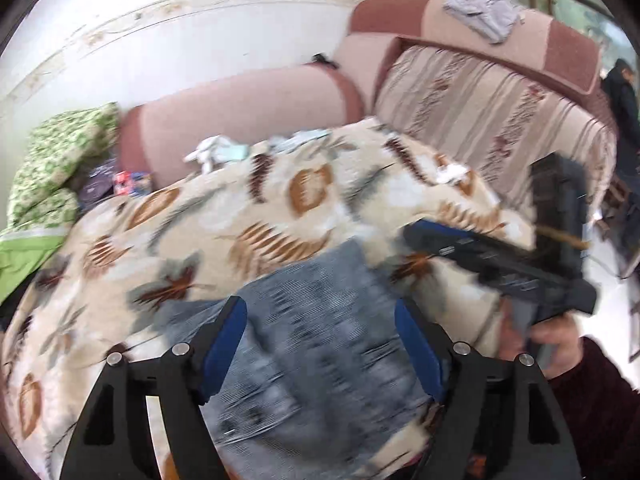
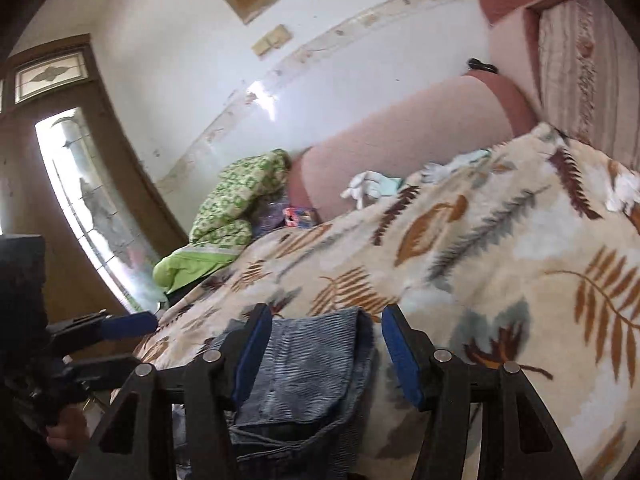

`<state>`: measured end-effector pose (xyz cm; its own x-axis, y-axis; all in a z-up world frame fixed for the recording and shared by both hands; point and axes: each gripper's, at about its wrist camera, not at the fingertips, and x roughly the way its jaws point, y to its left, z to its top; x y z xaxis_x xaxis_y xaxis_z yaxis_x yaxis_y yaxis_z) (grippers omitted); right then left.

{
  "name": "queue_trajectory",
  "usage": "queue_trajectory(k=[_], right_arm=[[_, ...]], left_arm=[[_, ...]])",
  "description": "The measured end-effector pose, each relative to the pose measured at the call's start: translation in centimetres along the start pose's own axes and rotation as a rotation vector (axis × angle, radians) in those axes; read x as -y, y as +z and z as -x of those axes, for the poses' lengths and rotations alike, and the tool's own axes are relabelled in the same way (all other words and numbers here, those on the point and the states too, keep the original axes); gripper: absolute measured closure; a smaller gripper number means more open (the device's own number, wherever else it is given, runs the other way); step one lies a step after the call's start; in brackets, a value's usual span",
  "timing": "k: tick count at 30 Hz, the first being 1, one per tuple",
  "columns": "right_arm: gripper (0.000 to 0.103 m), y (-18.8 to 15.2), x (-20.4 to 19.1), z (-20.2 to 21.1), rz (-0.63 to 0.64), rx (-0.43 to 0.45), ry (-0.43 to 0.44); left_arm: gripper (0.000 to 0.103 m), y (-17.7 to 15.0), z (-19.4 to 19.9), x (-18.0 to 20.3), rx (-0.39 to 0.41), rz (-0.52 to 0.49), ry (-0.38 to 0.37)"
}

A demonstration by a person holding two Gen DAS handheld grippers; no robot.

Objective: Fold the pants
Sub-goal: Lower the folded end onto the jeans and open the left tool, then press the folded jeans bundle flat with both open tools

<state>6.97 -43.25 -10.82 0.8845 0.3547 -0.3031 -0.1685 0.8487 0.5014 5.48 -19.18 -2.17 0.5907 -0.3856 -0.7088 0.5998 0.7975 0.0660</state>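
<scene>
Blue-grey denim pants (image 1: 316, 332) lie folded on a beige leaf-patterned blanket (image 1: 224, 216). My left gripper (image 1: 320, 320) is open above them, its blue-padded fingers apart on either side of the cloth; this view is motion-blurred. The right gripper's body (image 1: 508, 268) shows at the right, held by a hand. In the right wrist view the pants (image 2: 304, 376) lie under my right gripper (image 2: 322, 328), which is open with the cloth edge between its fingers. The left gripper (image 2: 120, 326) shows at the far left.
A pink sofa back (image 1: 248, 108) runs behind the blanket (image 2: 500, 248). Small white cloths (image 1: 216, 152) lie at its far edge. A green patterned quilt (image 1: 60, 152) is piled at the left. A grey garment (image 1: 484, 14) lies on the sofa top. A door (image 2: 80, 184) stands left.
</scene>
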Motion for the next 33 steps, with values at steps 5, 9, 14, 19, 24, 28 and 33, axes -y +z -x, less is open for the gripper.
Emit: queue_trajectory(k=[5,9,14,19,24,28,33], right_arm=[[0.042,-0.9,-2.9,-1.0,0.011,-0.073,0.195],[0.042,-2.5,-3.9,-3.2,0.022,-0.176,0.194],[0.042,-4.1,-5.0,-5.3,0.091,-0.286,0.171],[0.042,-6.3,-5.7,-7.1,0.155,-0.416,0.094],[0.042,-6.2,-5.2,-6.3,0.087,-0.422,0.079],[0.042,-6.6,-4.4,-4.7,0.024,-0.418,0.075],[0.041,-7.6,-3.7,-2.8,0.0,-0.418,0.067]], left_arm=[[0.026,-4.0,-2.3,-3.7,-0.139,0.091,0.114],[0.026,-6.4,-3.1,-4.2,-0.178,0.08,0.169],[0.026,-7.1,-4.6,-4.1,-0.206,0.09,0.164],[0.021,-7.8,-6.1,-4.5,-0.25,0.148,0.164],[0.008,-8.1,-6.5,-4.7,-0.26,0.146,0.213],[0.007,-8.0,-7.0,-3.7,-0.263,0.071,0.26],[0.007,-8.0,-7.3,-2.6,-0.249,-0.019,0.296]])
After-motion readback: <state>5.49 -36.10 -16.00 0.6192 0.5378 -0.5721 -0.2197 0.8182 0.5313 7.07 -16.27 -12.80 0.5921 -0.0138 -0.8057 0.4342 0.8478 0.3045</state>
